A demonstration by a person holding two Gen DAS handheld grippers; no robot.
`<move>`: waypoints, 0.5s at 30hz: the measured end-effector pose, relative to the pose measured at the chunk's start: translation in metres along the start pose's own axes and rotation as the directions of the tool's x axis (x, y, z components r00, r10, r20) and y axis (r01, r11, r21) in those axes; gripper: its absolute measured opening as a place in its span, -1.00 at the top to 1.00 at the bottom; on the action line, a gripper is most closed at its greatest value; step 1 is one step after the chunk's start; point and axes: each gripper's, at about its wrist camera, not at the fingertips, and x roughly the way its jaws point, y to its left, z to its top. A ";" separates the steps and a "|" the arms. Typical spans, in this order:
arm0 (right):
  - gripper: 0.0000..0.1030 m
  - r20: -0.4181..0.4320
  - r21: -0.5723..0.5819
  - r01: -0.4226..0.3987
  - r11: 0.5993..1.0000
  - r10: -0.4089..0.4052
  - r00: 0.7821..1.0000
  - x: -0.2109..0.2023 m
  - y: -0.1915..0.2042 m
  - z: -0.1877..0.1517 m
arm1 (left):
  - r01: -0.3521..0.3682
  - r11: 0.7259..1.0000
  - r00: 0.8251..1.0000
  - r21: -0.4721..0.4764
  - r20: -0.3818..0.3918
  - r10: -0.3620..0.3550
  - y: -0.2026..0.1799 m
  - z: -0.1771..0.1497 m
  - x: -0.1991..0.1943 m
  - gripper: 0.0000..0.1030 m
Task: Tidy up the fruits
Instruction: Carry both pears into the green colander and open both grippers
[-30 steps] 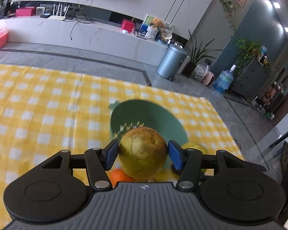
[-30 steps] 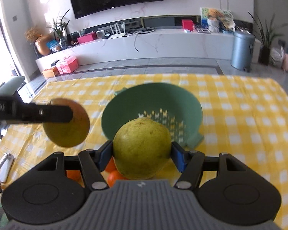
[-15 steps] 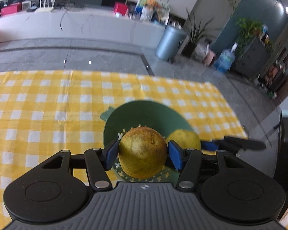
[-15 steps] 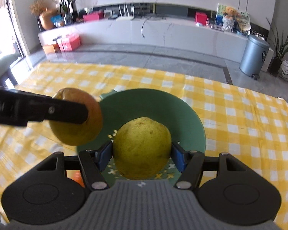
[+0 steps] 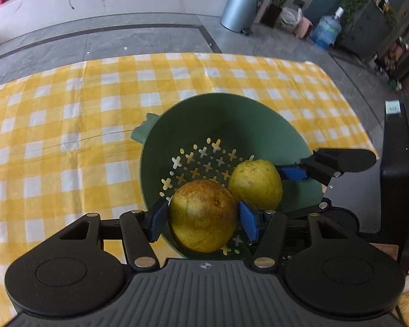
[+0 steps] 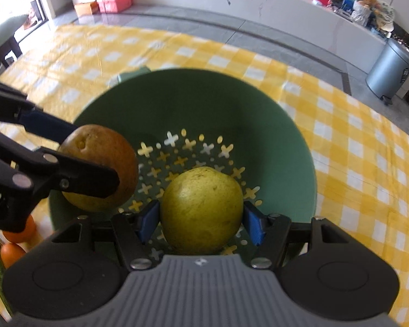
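A green colander bowl [image 5: 226, 120] [image 6: 204, 103] with cross-shaped holes stands on the yellow checked tablecloth. My left gripper [image 5: 203, 219] is shut on a brownish-yellow pear [image 5: 203, 223] and holds it over the bowl's near left side; it also shows in the right wrist view [image 6: 98, 169]. My right gripper [image 6: 201, 219] is shut on a greenish-yellow pear [image 6: 201, 209] and holds it low inside the bowl, to the right of the brown one [image 5: 255, 185]. The two pears are close side by side.
Two oranges [image 6: 16, 239] lie on the cloth left of the bowl's near rim. The tablecloth [image 5: 68, 136] stretches left and far of the bowl. A grey bin [image 5: 242, 5] and floor lie beyond the table's far edge.
Both grippers have moved forward and down with their pears, from in front of the bowl to inside it. Both stay shut on their fruit.
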 end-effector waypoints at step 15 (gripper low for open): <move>-0.21 -0.050 -0.148 0.039 0.988 -0.047 0.998 0.009 0.011 0.000 | -0.012 0.998 0.999 0.062 -0.050 0.015 -0.011 -0.003 0.020 -0.26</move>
